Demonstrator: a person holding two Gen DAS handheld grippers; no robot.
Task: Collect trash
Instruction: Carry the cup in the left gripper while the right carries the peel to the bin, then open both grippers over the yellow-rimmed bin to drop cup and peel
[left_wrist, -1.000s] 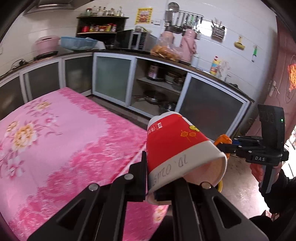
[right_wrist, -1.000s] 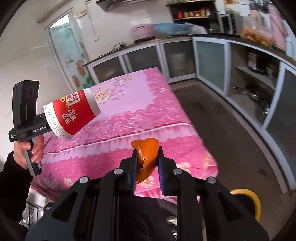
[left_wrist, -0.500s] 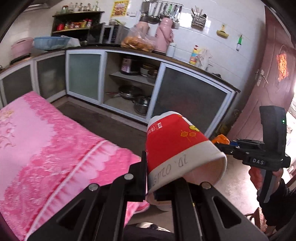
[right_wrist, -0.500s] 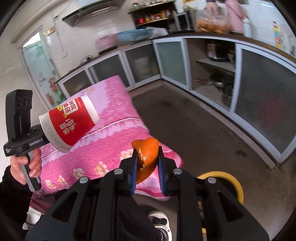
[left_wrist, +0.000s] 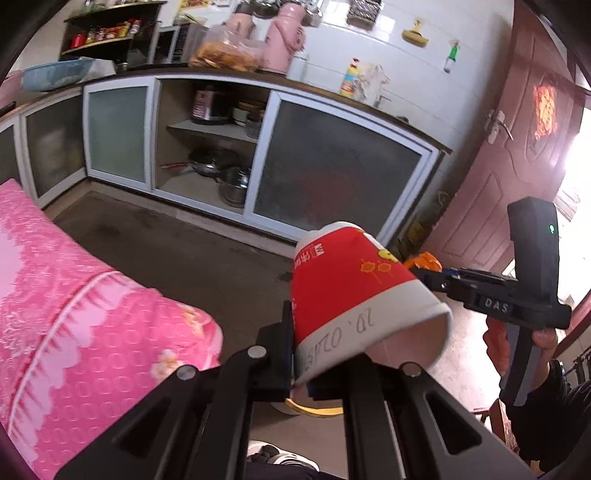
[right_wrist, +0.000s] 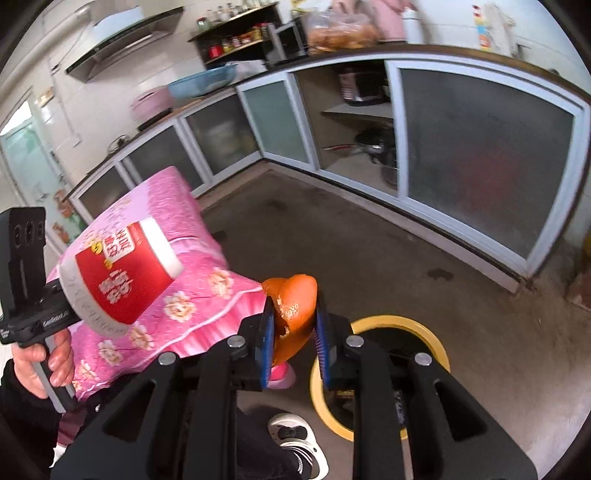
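My left gripper (left_wrist: 301, 373) is shut on the rim of a red and white paper cup (left_wrist: 354, 295), held tilted in the air past the table's corner; the cup also shows in the right wrist view (right_wrist: 118, 273). My right gripper (right_wrist: 293, 332) is shut on a piece of orange peel (right_wrist: 293, 310), also seen in the left wrist view (left_wrist: 423, 260). A yellow-rimmed trash bin (right_wrist: 384, 321) stands on the floor right below and ahead of the right gripper; a sliver of its rim (left_wrist: 314, 410) shows under the cup.
A table with a pink flowered cloth (left_wrist: 74, 295) is on the left (right_wrist: 184, 295). Kitchen cabinets (left_wrist: 332, 166) with pots line the far wall. A brown door (left_wrist: 517, 147) is at the right. My shoe (right_wrist: 295, 435) is beside the bin.
Both grippers have swung away from the pink table toward the floor and cabinets, each still holding its item. The yellow bin has come closer under the right gripper.
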